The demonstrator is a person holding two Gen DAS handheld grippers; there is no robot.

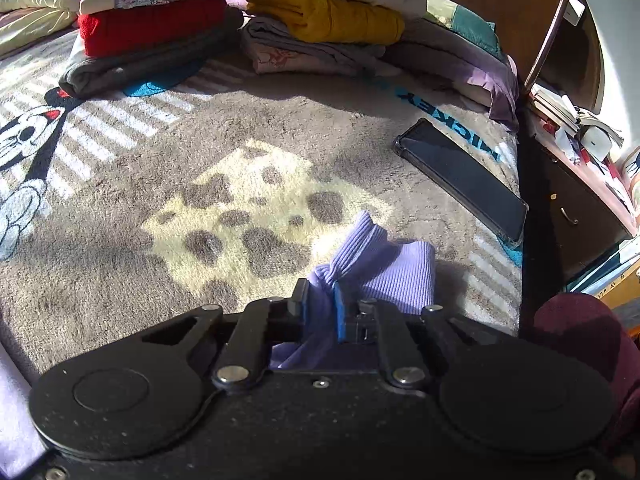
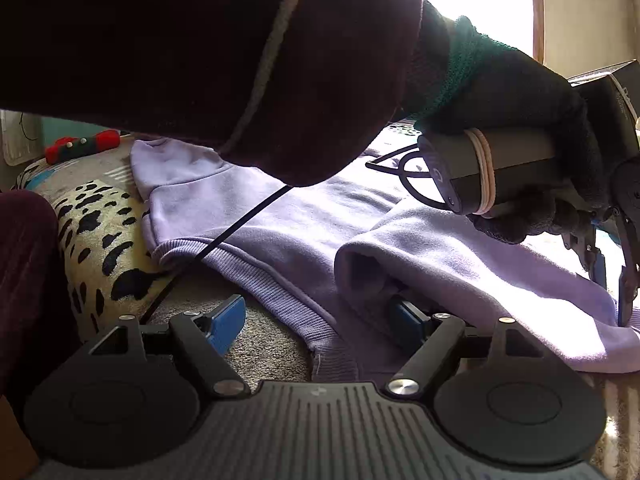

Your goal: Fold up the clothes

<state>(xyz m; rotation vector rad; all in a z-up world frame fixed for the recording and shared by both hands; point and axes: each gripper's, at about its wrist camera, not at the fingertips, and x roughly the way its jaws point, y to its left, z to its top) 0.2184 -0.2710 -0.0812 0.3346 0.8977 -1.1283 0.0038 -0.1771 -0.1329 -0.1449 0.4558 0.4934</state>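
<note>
The left gripper point(image 1: 320, 300) pinches a ribbed cuff of the lilac sweatshirt point(image 1: 376, 268) over the blanket point(image 1: 248, 120), bare up to the phone point(image 1: 460, 176) and far folded stacks point(image 1: 152, 28), while only the right view shows the right gripper point(image 2: 316, 320) spread wide, one finger under the sweatshirt's hem.

The blanket point(image 1: 224, 148) is grey-brown plush with a pale yellow patch of dark spots, white stripes, blue lettering and a black-and-white cartoon mouse; at its far edge sit a red folded garment point(image 1: 148, 30) and a mustard-yellow one point(image 1: 328, 16); on it lie a black phone point(image 1: 460, 180) and a lilac ribbed sweatshirt point(image 2: 304, 216); the gripper pads point(image 1: 340, 312) are blue; the glove point(image 2: 500, 80) is black with a green cuff.
</note>
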